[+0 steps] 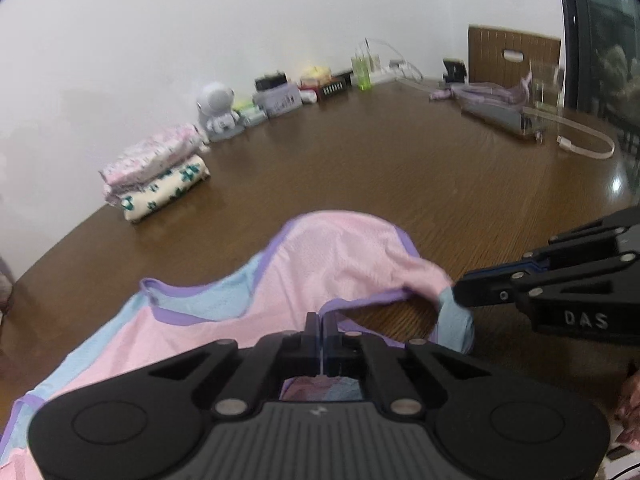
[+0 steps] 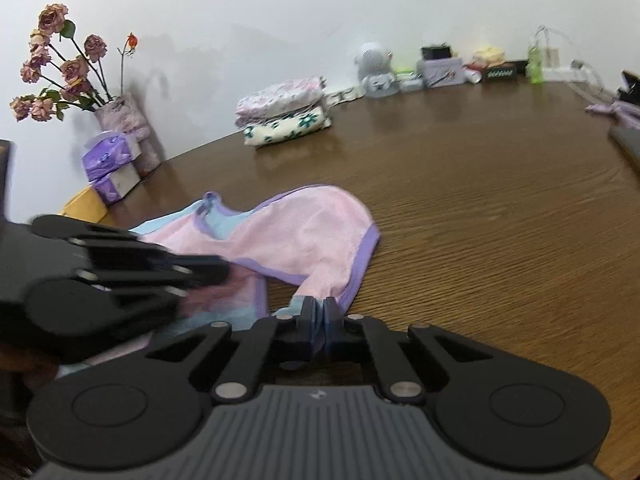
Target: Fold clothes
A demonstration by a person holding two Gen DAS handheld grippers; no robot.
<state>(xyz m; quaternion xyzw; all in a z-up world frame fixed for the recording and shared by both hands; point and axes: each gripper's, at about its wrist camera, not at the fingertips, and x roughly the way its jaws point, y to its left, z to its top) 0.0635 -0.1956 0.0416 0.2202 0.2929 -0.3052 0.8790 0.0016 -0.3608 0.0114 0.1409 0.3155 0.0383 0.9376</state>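
Jaws pinch pink garment (image 1: 320,264)

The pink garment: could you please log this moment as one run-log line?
step: fold | left tool: shut on pink garment | right tool: shut on pink garment | folded stack: far side of table

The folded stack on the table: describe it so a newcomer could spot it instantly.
Start at the brown wooden table and follow its far edge along the white wall. Between the purple tissue box and the grey astronaut figurine sits the folded stack. It is the only neatly folded cloth: pink floral pieces on top of a cream piece with green flowers.
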